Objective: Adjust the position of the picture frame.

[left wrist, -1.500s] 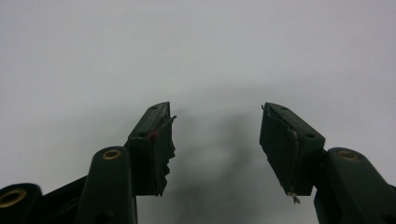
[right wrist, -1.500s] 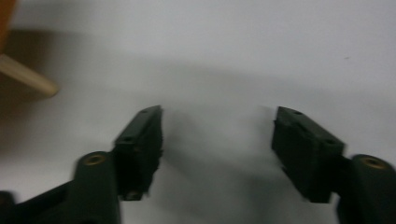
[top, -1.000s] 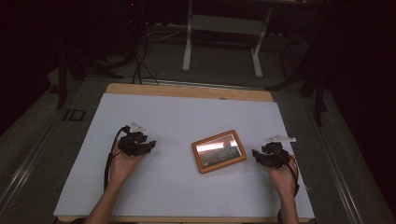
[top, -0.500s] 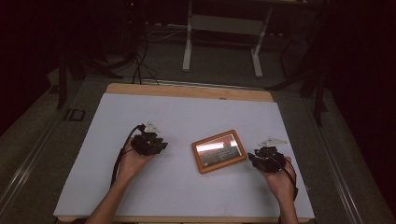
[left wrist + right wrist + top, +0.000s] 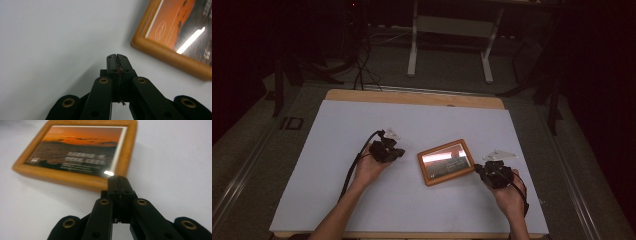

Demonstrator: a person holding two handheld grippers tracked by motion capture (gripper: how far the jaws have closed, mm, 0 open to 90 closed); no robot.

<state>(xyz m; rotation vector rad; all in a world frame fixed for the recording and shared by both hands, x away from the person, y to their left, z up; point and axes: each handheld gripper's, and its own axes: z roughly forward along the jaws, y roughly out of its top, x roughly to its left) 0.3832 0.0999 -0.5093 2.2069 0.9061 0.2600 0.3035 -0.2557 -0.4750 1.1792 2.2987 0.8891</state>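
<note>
Glossy, seemingly wooden picture frame [image 5: 75, 178]

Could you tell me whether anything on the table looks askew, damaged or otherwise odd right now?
Only one thing: the wooden picture frame lies flat, face up, turned at an angle to the edges of the white table. No damage or spill shows. The left gripper and right gripper flank it, both shut on nothing.

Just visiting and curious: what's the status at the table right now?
Left gripper and right gripper: jaws just closed, shut on nothing. Wooden picture frame flat on the white table, between them, untouched. Nothing in the way.
</note>
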